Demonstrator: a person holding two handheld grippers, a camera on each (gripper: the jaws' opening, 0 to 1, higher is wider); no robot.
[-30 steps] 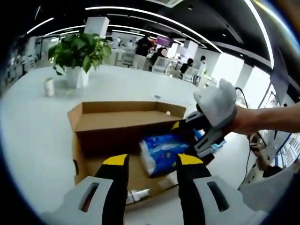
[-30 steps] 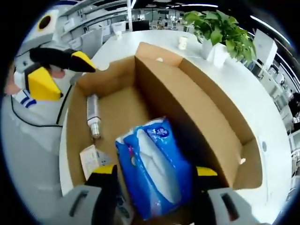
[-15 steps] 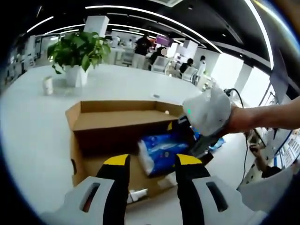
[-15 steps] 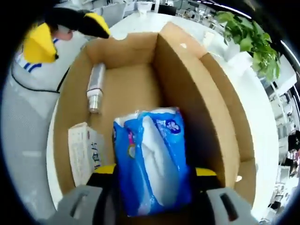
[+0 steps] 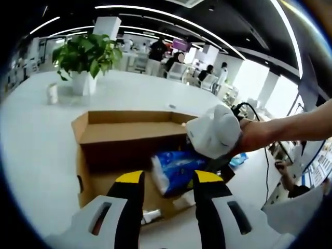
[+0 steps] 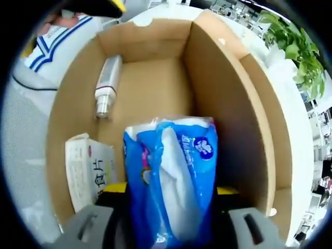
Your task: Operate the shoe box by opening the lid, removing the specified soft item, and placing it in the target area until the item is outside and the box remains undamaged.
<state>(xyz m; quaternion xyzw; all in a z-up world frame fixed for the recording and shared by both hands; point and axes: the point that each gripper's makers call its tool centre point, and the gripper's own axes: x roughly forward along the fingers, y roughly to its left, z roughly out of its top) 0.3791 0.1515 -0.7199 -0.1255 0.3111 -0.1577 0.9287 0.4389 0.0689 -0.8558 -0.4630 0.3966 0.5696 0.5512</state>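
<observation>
An open cardboard shoe box [image 5: 129,132] lies on a white table, its lid flap folded back. Inside it is a blue soft tissue pack [image 5: 174,171]. My right gripper [image 5: 215,132], held by a person's hand, reaches into the box from the right. In the right gripper view the tissue pack [image 6: 171,176] fills the gap between the jaws of the right gripper [image 6: 171,191], which press on both its sides above the box floor [image 6: 150,93]. My left gripper [image 5: 168,179] hovers open before the box's near wall, holding nothing.
A silver tube [image 6: 106,85] and a white printed carton [image 6: 88,174] lie on the box floor. A potted plant [image 5: 85,57] and a white cup [image 5: 52,94] stand on the table [image 5: 31,155] behind the box. A striped sleeve [image 6: 57,41] is beside the box.
The right gripper has swung left and lower over the box, and its view now looks more steeply down on the pack. The left gripper has stayed put.
</observation>
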